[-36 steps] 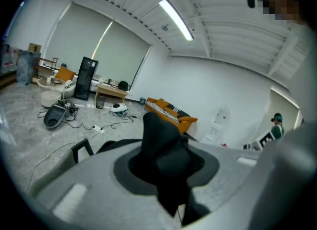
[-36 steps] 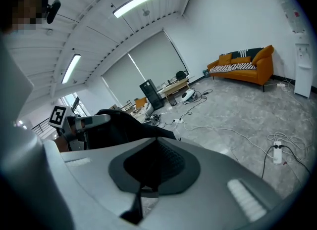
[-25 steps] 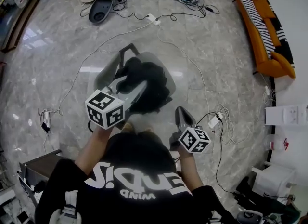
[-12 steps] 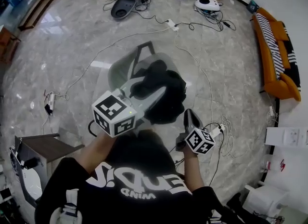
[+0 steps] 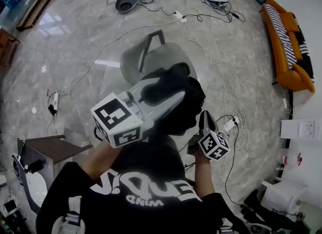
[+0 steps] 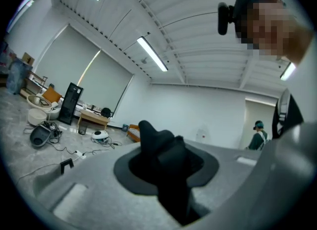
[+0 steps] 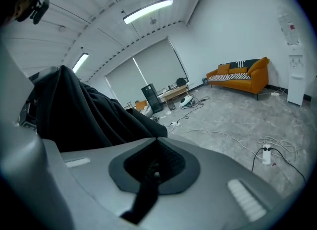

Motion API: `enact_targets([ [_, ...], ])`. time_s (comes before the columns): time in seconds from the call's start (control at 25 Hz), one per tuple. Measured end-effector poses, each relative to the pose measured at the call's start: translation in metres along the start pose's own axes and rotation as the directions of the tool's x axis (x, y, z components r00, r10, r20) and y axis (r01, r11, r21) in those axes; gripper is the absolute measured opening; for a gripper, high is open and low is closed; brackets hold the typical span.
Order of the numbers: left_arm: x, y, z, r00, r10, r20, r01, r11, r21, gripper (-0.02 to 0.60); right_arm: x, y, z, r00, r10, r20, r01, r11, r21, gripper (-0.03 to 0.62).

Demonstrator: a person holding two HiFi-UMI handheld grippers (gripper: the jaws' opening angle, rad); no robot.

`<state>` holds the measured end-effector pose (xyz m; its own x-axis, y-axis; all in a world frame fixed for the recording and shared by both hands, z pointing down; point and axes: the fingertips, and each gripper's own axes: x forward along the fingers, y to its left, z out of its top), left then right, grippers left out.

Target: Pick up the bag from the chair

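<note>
**As the left jaws pinch the bag, the right ones stand shut on nothing**

Where the left gripper [image 6: 167,157] comes to its tips, a fold of the soft black fabric bag [image 6: 159,142] is nipped between its two grey fingers [image 6: 79,194]. They stand only a sliver apart, and the cloth bulges up past them. From that pinch the rest of the bag hangs below the fingers. The rounded grey shell chair [image 5: 143,57] stands just beyond the fingertips on the marbled grey floor [image 5: 70,36]. Whether the bag's lowest folds touch the seat cannot be made out. The right gripper [image 7: 151,167] has its fingers pressed together with nothing between them, and the bag's dark bulk hangs close on their left.
</note>
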<state>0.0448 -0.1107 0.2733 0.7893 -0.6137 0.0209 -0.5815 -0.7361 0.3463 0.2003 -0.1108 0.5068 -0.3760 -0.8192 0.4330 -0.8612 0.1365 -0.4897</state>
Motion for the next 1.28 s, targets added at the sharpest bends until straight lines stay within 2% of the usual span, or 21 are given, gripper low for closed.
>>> enact_targets([
  [0.4,-0.083,-0.054,-0.038,0.998,-0.013,-0.056,0.016,0.999,0.039,0.101,-0.074,0.050,-0.062,1.000,0.011,0.021,-0.011,1.000,-0.018,0.000],
  [0.64,-0.116,-0.073,-0.051,0.999,0.000,-0.053,0.003,0.999,0.043,0.100,-0.104,0.061,-0.090,1.000,0.026,0.003,-0.026,0.999,-0.034,0.000],
  [0.96,-0.169,-0.080,-0.069,0.997,0.073,-0.033,-0.073,0.997,0.017,0.100,-0.126,0.088,-0.115,0.997,0.070,-0.009,-0.071,0.995,-0.071,0.000],
  [1.28,-0.213,-0.072,-0.092,0.985,0.165,-0.042,-0.165,0.986,0.019,0.100,-0.132,0.120,-0.133,0.991,0.134,-0.029,-0.137,0.984,-0.112,0.000],
])
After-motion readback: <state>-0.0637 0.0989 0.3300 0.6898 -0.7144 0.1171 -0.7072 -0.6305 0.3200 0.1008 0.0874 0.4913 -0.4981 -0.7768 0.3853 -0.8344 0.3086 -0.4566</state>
